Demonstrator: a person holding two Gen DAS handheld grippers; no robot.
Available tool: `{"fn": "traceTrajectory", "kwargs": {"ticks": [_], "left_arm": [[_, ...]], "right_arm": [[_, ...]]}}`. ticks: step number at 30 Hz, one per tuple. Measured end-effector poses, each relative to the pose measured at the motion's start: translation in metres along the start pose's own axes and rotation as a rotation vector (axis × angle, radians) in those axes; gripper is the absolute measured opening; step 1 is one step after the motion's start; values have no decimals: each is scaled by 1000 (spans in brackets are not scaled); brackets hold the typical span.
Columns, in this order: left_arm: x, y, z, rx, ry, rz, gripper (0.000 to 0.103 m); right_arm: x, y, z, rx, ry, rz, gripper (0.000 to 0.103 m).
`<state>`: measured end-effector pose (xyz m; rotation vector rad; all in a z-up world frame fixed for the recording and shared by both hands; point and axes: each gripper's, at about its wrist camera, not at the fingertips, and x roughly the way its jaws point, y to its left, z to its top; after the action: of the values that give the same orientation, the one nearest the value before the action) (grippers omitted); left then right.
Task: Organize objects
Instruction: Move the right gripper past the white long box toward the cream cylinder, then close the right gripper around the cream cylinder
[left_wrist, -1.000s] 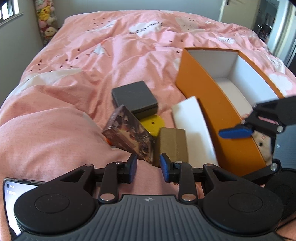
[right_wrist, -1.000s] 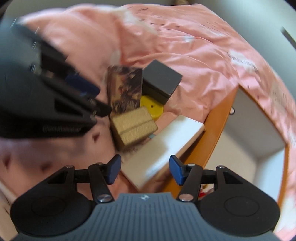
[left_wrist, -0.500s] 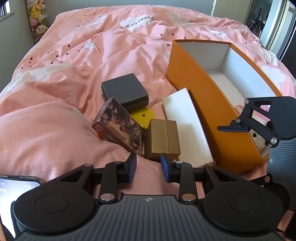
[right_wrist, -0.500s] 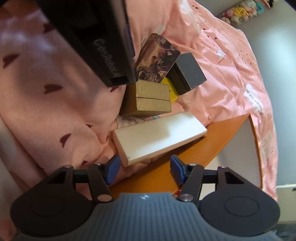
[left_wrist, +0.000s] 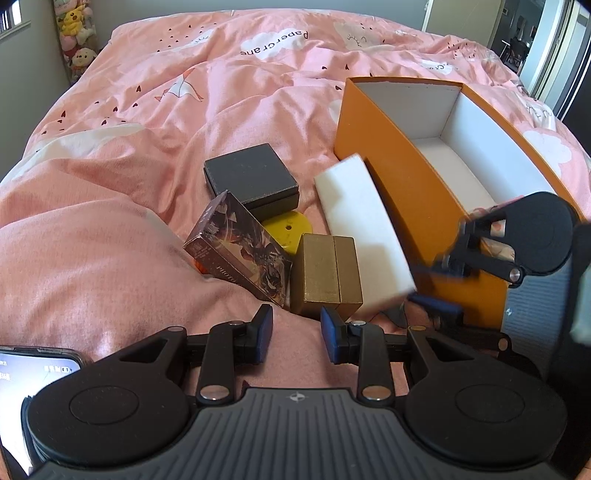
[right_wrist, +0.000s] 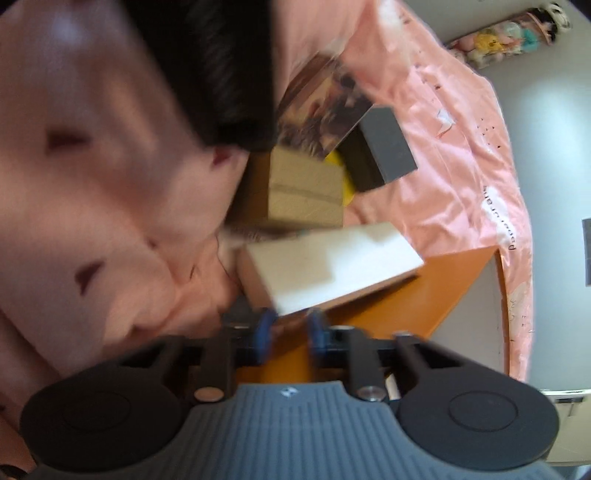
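Observation:
An open orange box (left_wrist: 413, 184) with a white inside lies on the pink bed. A white flat box (left_wrist: 362, 229) leans against its side; it also shows in the right wrist view (right_wrist: 332, 262). Beside it lie a gold box (left_wrist: 325, 273), a picture-printed box (left_wrist: 240, 247), a dark grey box (left_wrist: 251, 177) and a yellow disc (left_wrist: 288, 229). My left gripper (left_wrist: 296, 334) is open and empty, just short of the gold box. My right gripper (right_wrist: 290, 326) has its jaws narrowed at the white box's near corner; the view is blurred, so contact is unclear.
The pink duvet (left_wrist: 221, 92) is rumpled, with a raised fold at the left (left_wrist: 92, 258). A phone (left_wrist: 22, 387) is at the lower left edge. Plush toys (left_wrist: 77, 40) stand at the far left wall. A soft toy (left_wrist: 498, 229) lies inside the orange box.
My right gripper has come down from over the orange box to the white box's near corner, and its jaws have narrowed. My left gripper has drawn back slightly and stayed open.

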<state>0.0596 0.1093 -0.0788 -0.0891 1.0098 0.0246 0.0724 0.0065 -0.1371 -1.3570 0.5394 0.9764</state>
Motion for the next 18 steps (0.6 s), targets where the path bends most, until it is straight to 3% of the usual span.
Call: {"fn": "traceTrajectory", "kwargs": {"ticks": [8,18], "left_arm": [[0,2,1,-19,-5,2,36],[2,22,9,-178,-27,-16,35]], "right_arm": [[2,-28,1,343,-111,97,6],[14,-64,-2,776,-167,270,6]]}}
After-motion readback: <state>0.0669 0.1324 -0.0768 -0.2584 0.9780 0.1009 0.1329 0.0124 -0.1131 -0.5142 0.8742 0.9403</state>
